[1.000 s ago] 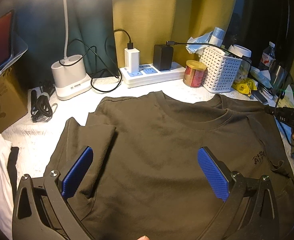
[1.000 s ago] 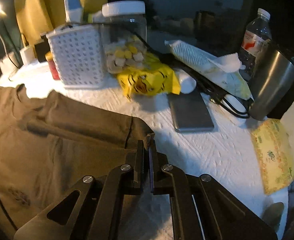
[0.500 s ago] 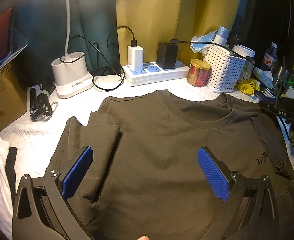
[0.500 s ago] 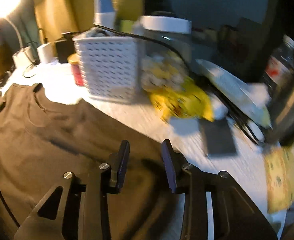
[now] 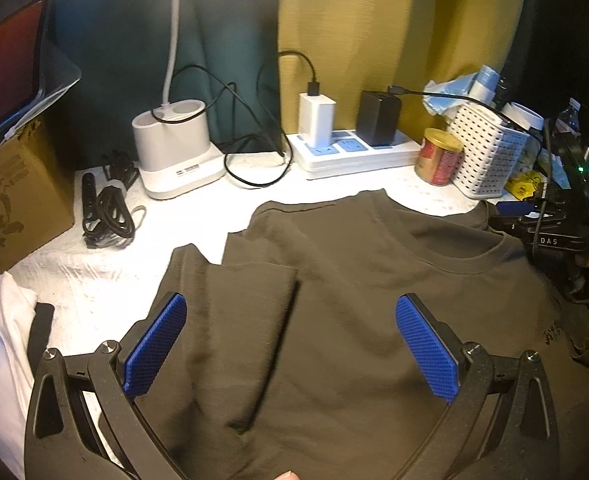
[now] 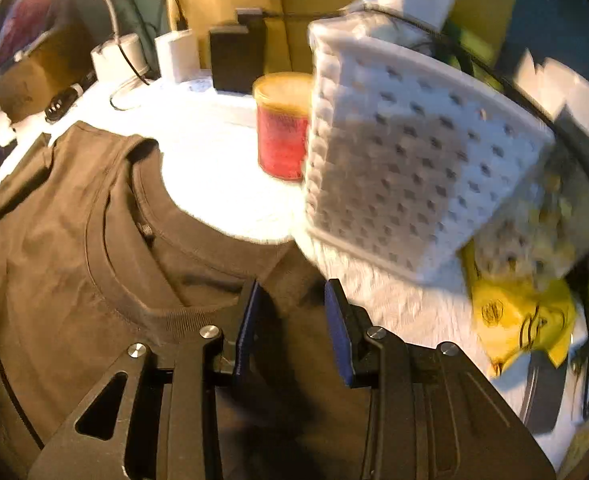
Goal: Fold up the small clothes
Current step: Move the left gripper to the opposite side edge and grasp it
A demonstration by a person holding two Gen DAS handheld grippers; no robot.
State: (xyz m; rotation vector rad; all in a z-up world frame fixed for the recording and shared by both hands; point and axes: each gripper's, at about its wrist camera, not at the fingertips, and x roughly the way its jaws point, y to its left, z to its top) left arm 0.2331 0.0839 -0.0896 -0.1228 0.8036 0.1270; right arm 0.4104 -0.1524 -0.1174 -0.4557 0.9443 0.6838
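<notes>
Right gripper [image 6: 290, 320] tilts steeply down over the brown T-shirt [image 6: 94, 248] shoulder, jaws just narrowing, nothing gripped; left gripper [image 5: 290, 344] hovers, jaws wide.

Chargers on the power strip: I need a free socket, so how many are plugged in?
2. A white charger stands at the power strip's left end, and a black charger stands to its right. The strip's far right end is partly hidden by the red can.

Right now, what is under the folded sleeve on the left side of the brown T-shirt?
Under the folded sleeve lies the front of the brown T-shirt; the sleeve rests flat on it. The cloth it covers, and the table surface below, are hidden.
</notes>
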